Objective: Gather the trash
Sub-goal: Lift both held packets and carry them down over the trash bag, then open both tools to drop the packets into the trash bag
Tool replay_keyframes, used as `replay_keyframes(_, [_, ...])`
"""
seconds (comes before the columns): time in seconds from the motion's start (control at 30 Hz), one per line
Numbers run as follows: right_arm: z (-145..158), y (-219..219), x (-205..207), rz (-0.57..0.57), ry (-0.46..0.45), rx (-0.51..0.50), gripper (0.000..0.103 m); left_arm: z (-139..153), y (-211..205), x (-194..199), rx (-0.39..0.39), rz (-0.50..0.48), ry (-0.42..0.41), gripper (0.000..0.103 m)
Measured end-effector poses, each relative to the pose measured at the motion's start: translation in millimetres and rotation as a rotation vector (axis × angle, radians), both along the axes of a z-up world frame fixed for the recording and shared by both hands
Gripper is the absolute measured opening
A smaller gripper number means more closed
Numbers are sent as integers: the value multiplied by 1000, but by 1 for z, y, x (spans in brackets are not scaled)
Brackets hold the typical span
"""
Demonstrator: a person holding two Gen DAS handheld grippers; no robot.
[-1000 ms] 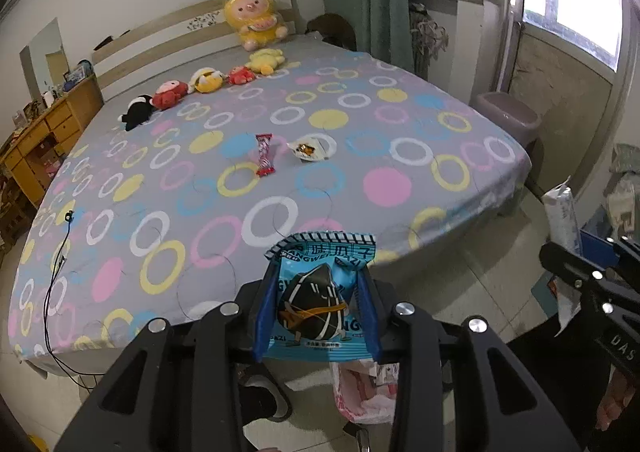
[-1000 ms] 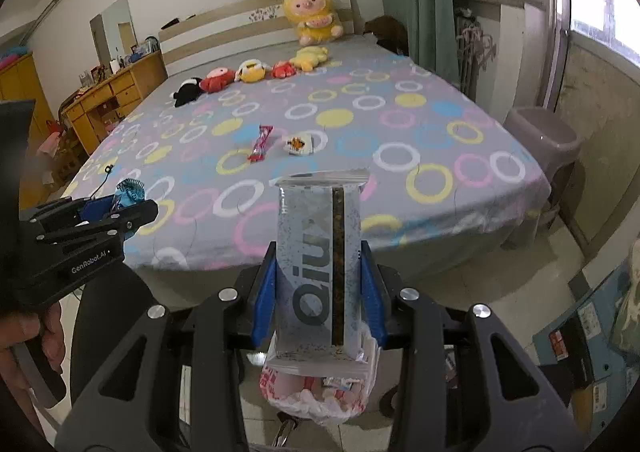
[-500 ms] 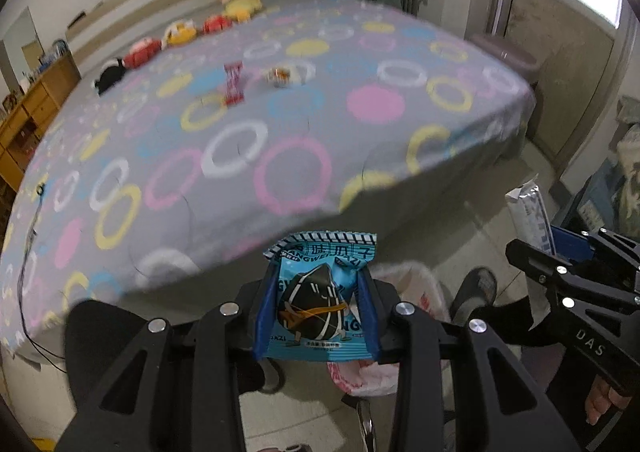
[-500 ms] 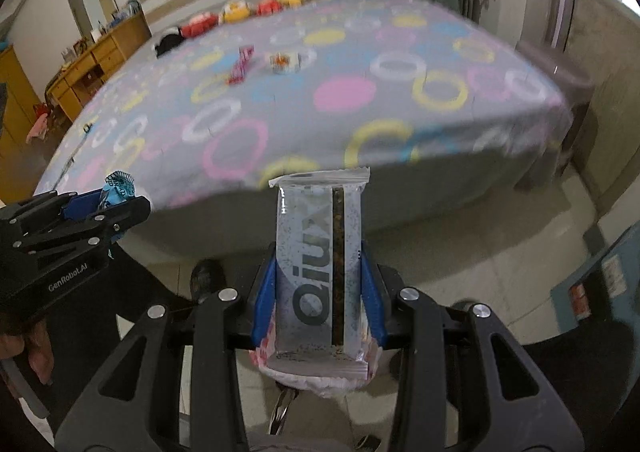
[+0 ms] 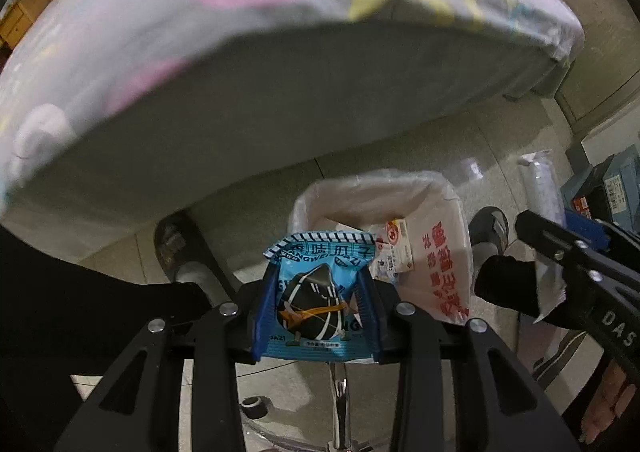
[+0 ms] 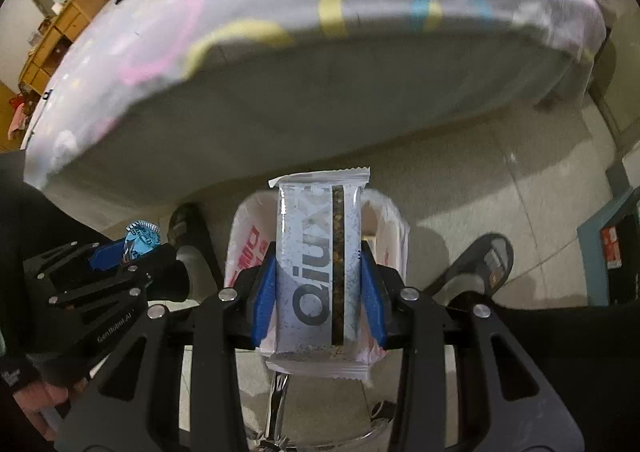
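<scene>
Blue seed packet [image 5: 316, 302] is clamped by the left gripper [image 5: 316, 316], white bar wrapper [image 6: 320, 272] by the right gripper [image 6: 320, 292], above the bin bag [image 5: 448, 252]; light wrappers released off-centre could be dropped onto the floor [image 5: 400, 144].

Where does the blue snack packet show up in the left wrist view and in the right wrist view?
Left wrist view: the blue snack packet sits low in the middle, clamped by the left gripper.
Right wrist view: the same packet peeks out at the left edge, held in that gripper.
Shared landmark: the white trash bag with red print, open on the floor by the bed.
</scene>
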State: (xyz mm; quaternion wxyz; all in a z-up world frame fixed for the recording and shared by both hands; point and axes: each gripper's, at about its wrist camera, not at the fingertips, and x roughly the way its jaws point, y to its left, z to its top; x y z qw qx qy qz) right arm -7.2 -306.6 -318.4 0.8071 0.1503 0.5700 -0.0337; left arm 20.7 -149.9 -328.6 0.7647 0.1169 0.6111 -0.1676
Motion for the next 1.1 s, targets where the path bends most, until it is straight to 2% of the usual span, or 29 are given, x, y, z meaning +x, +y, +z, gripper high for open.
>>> replay_keyframes(0.23, [-29,2,5,-7,80,25,37,-31,-12,0,-7,-14,75,36])
replay_keyframes(0.53, [-34,-2,8,-27,93,47,38,-38,-18,-3,-1,-33,93,37])
replay_keyframes(0.6, [-34,-3,8,-37,86,42,38,-37,-20,-4,1,-40,93,43])
replay_keyframes(0.73, [-33,-9,8,-62,74,64,59,-33,-23,-7,8,-54,74,55])
replay_keyframes(0.9, [-31,-15,6,-93,66,80,66,-33,-19,-6,6,-39,81,65])
replay_keyframes(1.1, [-30,-19,5,-116,57,84,71,-33,-13,-2,-15,-10,90,66])
